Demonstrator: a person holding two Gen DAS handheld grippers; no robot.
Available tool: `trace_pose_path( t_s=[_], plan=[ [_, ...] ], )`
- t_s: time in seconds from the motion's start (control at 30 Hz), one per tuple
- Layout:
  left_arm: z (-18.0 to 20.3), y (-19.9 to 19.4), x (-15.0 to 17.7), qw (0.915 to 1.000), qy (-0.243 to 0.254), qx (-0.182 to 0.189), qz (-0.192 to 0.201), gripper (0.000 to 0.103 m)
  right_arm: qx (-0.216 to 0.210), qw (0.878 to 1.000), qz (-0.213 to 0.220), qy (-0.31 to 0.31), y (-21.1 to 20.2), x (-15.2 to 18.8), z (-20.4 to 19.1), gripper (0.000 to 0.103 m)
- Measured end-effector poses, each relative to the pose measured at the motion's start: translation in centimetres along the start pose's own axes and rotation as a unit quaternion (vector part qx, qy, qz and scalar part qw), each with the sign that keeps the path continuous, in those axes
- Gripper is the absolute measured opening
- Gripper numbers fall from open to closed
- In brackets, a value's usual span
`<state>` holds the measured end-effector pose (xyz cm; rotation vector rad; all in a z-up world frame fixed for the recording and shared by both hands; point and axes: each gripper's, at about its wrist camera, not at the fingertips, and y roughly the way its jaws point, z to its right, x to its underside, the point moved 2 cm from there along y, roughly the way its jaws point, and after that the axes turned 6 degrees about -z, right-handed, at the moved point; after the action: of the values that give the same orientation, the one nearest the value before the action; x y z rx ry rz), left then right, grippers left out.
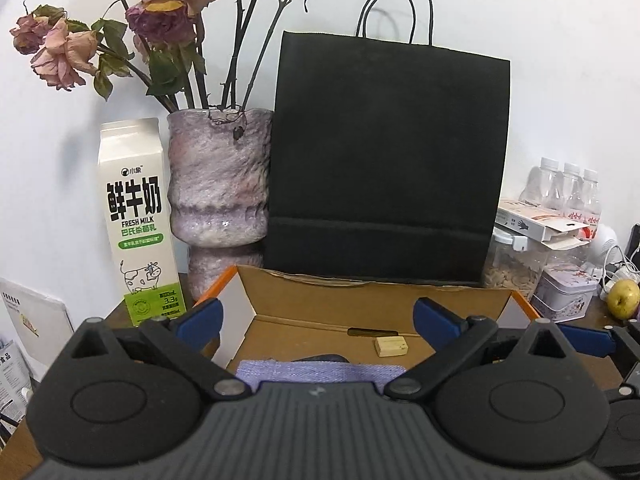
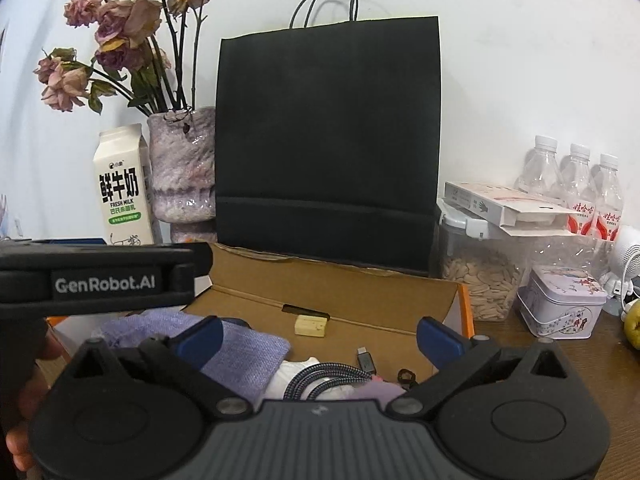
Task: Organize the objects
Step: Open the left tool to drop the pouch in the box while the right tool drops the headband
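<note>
Claws, left claw (image 1: 316, 320) and right claw (image 2: 320, 336), both hung spread and empty over the cardboard box (image 2: 332, 292). Sorting seemed mid-way; the braided cable (image 2: 320, 376) just below the right claw looked the likely next pick, needing a descent and pinch.

A home: wilted roses (image 1: 160, 20), milk carton (image 1: 138, 216), snack jar (image 2: 480, 276) crowd a table.

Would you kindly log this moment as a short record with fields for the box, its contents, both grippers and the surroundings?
box: open cardboard box, in front of the black paper bag
contents: purple cloth, braided cable, small tan block
left gripper: jaws open, empty, above the box
right gripper: jaws open, empty, above the box
left of bag: milk carton, vase of dried roses
right of bag: seed jar, tin, water bottles
</note>
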<state>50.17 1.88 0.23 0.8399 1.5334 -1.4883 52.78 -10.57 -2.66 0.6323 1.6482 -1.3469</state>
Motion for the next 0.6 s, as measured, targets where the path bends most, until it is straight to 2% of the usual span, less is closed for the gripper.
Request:
trace_pose_path(
  t_s=[0.6],
  plan=[
    [0.3,-1.3,0.4,1.0000,0.008,0.002,0.005,0.103,0.001,1.000,0.000,-0.012,-0.9,0.2,-0.3,0.103]
  ],
)
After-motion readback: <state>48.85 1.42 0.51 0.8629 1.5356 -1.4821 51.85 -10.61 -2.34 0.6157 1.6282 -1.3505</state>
